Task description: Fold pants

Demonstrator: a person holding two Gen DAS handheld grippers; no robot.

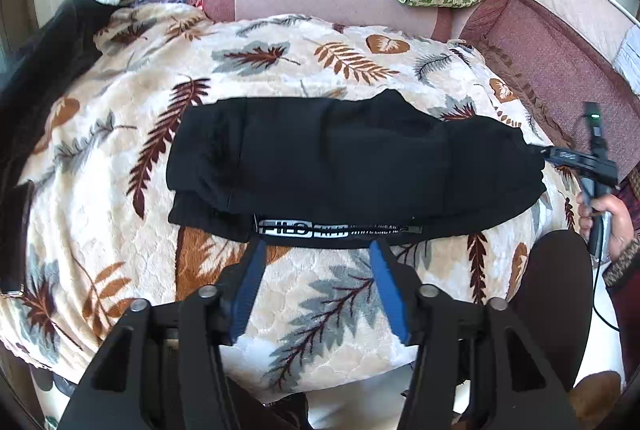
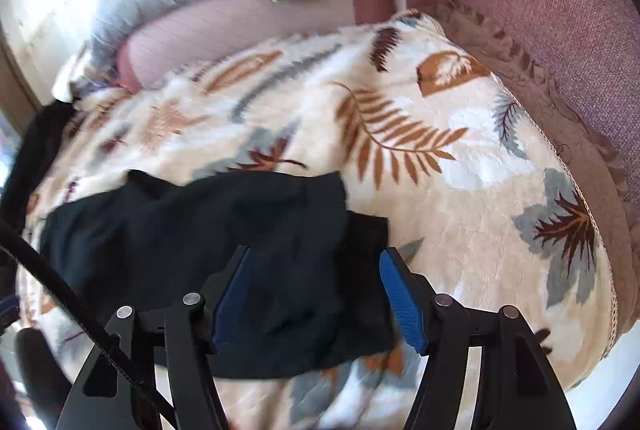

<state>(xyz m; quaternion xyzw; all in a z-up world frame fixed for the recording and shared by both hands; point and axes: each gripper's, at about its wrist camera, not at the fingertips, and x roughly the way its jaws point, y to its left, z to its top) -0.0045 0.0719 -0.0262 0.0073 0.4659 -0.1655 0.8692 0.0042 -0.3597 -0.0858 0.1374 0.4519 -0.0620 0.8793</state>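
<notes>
Pants [image 1: 344, 166], black and soft, lie in a folded bundle on the leaf blanket [image 1: 100, 222] that covers the couch. Their long side runs from 9 o'clock to 3 o'clock in the left wrist view, so they lie sideways across the way both tongs point. The left gripper [image 1: 318, 250] sits just below the near edge of the pants, at 6 o'clock from them. Its blue fingers [image 1: 250, 284] are spread wide and hold nothing. The tips look very close to the silver label [image 1: 340, 228] on the near edge, but it is hard to tell if they touch it. The right gripper [image 2: 316, 258] is over the right end of the pants. In its own view the black cloth fills the space from 9 o'clock to the middle, and lies between and under its fingers. This one is spread wide too and does not pinch any cloth. In the left wrist view it shows up small at 3 o'clock, right at the end of the bundle, with the person's right hand [image 1: 608, 218] on its handle. The right tongs look nearer to the cloth, already above it. The left tongs are at the edge. The next fold would likely bring one end over toward the other, along the long side.
</notes>
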